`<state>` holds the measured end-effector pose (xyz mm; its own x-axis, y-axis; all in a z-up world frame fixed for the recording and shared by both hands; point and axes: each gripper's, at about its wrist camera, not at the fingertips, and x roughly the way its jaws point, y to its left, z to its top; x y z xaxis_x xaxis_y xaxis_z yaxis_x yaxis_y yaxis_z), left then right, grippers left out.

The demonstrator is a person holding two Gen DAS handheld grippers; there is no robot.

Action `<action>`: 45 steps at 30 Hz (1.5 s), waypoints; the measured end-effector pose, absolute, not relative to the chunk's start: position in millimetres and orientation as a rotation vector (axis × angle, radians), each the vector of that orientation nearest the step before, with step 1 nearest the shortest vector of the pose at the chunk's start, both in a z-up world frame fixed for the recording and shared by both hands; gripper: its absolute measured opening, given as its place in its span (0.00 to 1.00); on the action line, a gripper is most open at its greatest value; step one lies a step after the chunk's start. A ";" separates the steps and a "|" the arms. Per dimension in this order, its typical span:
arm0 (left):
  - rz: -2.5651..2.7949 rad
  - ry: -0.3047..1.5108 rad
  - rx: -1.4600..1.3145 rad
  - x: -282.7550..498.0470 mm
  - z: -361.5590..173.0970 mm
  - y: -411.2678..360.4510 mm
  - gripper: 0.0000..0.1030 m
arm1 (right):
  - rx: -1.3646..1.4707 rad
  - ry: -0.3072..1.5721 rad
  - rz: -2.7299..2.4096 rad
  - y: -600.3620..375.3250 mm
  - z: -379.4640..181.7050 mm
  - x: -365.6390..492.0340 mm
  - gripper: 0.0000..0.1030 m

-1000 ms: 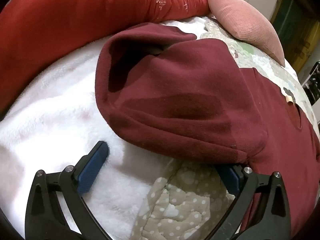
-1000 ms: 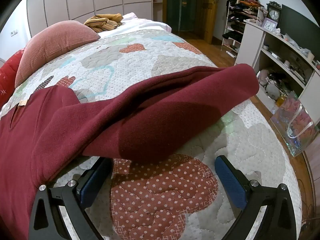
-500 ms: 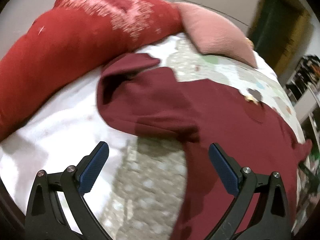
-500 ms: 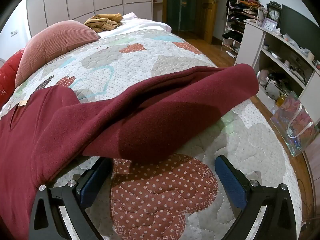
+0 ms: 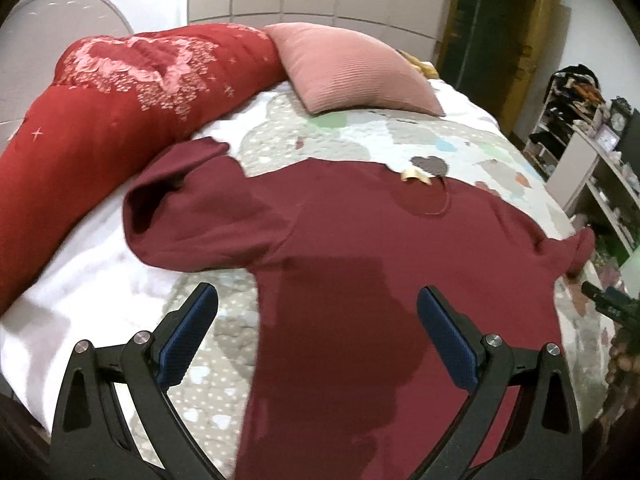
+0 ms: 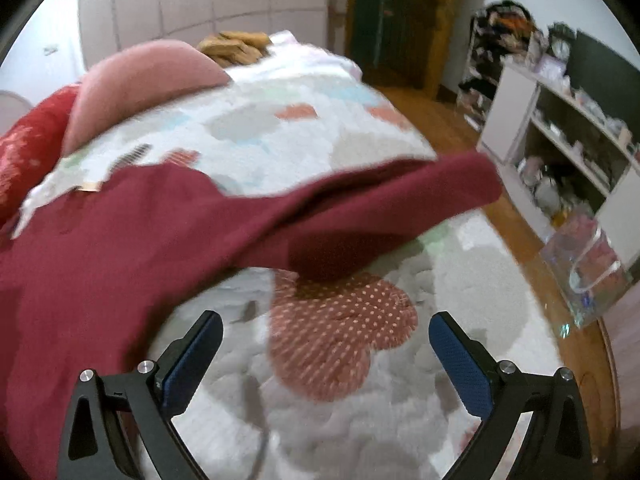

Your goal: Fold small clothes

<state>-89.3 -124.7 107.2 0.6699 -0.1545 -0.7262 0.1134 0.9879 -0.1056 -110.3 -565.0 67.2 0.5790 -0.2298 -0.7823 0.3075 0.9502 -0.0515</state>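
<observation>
A maroon long-sleeved sweater (image 5: 360,248) is lying face up on the quilted bedspread (image 5: 360,136), its neckline pointing toward the pink ribbed pillow (image 5: 352,72). 1 sleeve is lying bunched on the side of the sweater nearest the red embroidered bolster (image 5: 120,96), partly over a white fleece blanket (image 5: 80,280); the other sleeve (image 6: 360,216) is stretching out from the sweater toward the shelving unit (image 6: 560,128).

The left tongs (image 5: 318,334) are hovering spread wide over the sweater's lower body, pinching nothing. The right tongs (image 6: 326,354) are also standing spread and empty, over the quilt beside the far sleeve, near a dotted red heart patch (image 6: 332,336).

The likely step is folding the sleeves inward. To do it well, each pair of tongs should be pinching a cuff, both layers together, then carrying it across the sweater's chest and laying it flat, smoothing the bunched sleeve first so no crease gets trapped.
</observation>
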 end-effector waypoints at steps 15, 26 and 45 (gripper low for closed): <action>-0.196 0.808 -0.040 -97.5 117.3 -150.7 0.98 | -0.024 0.812 -0.123 -466.0 136.9 -132.0 1.00; -0.195 0.819 -0.048 -89.7 106.7 -150.6 0.98 | 0.016 0.818 -0.039 -414.8 123.2 -102.0 1.00; -0.181 0.840 -0.020 -71.7 79.8 -152.5 0.98 | 0.028 0.877 0.008 -390.4 93.2 -70.7 1.00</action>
